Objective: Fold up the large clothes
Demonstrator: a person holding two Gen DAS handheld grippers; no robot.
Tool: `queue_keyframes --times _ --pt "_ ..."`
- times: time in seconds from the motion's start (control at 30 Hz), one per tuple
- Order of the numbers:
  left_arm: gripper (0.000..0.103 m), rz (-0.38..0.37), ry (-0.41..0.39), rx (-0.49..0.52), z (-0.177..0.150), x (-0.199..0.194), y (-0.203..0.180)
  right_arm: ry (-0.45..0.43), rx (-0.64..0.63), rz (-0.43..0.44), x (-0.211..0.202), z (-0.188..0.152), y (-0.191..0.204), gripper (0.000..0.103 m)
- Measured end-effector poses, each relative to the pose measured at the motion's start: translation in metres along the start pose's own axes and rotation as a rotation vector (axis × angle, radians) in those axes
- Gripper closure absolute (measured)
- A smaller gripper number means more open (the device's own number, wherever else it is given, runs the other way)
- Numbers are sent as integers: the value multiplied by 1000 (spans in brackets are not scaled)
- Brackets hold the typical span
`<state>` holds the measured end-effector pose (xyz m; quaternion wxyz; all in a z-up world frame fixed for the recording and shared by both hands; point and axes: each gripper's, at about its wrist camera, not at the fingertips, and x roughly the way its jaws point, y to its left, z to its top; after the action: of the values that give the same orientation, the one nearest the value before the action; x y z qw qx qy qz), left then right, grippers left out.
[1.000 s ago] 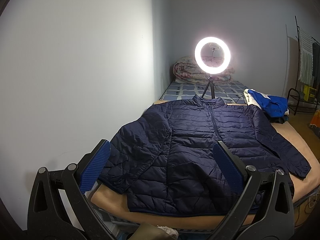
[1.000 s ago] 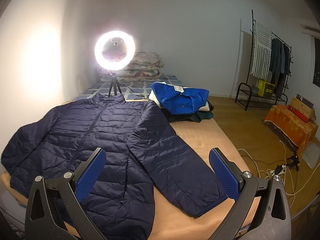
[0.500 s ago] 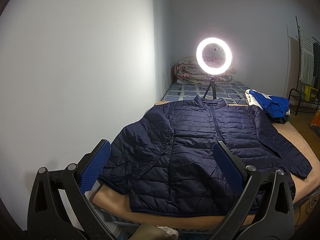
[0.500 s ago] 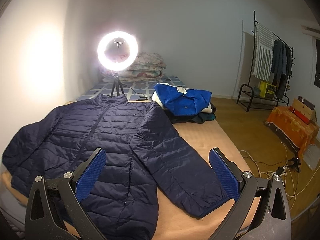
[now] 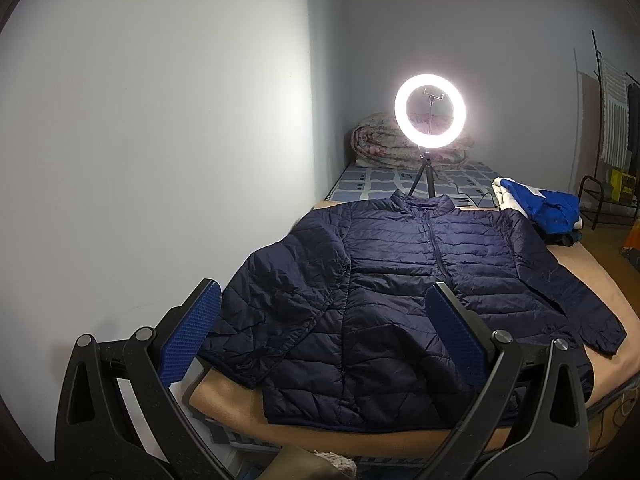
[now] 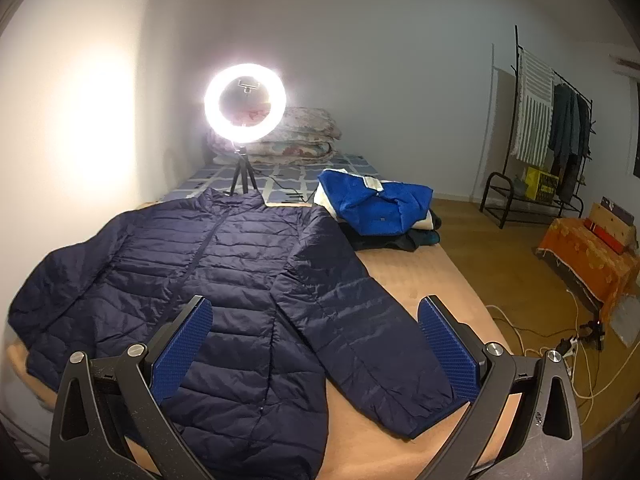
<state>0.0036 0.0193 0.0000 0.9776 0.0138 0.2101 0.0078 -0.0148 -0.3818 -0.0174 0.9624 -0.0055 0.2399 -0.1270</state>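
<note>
A navy quilted jacket (image 5: 400, 280) (image 6: 224, 280) lies flat and zipped on the tan bed cover (image 6: 412, 276), collar toward the far end, both sleeves spread out. My left gripper (image 5: 324, 320) hovers open above the hem on the jacket's left side, nothing between its blue pads. My right gripper (image 6: 316, 336) hangs open over the right sleeve (image 6: 360, 332) near its cuff, holding nothing.
A lit ring light (image 6: 245, 103) on a small tripod stands beyond the collar. Folded clothes topped by a bright blue garment (image 6: 376, 208) sit at the far right of the bed. A wall (image 5: 160, 140) runs along the left. Cables (image 6: 532, 344) trail on the floor.
Both views have shifted slightly to the left, so the scene slid a little right. The jacket has not moved and both grippers stay open.
</note>
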Motion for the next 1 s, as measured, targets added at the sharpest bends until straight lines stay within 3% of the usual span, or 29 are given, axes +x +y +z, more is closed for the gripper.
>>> queue_keyframes --times 0.3,0.53,0.8,1.0 --pt "0 28 5 -2 -6 0 8 11 -48 31 5 1 20 1" --pt "0 66 -5 -13 -11 -4 23 20 -126 106 13 12 49 1" --pt "0 119 -13 -22 -37 -21 48 17 -223 377 31 29 117 1" --pt "0 118 39 -49 -62 -33 63 -13 -402 601 42 29 206 1"
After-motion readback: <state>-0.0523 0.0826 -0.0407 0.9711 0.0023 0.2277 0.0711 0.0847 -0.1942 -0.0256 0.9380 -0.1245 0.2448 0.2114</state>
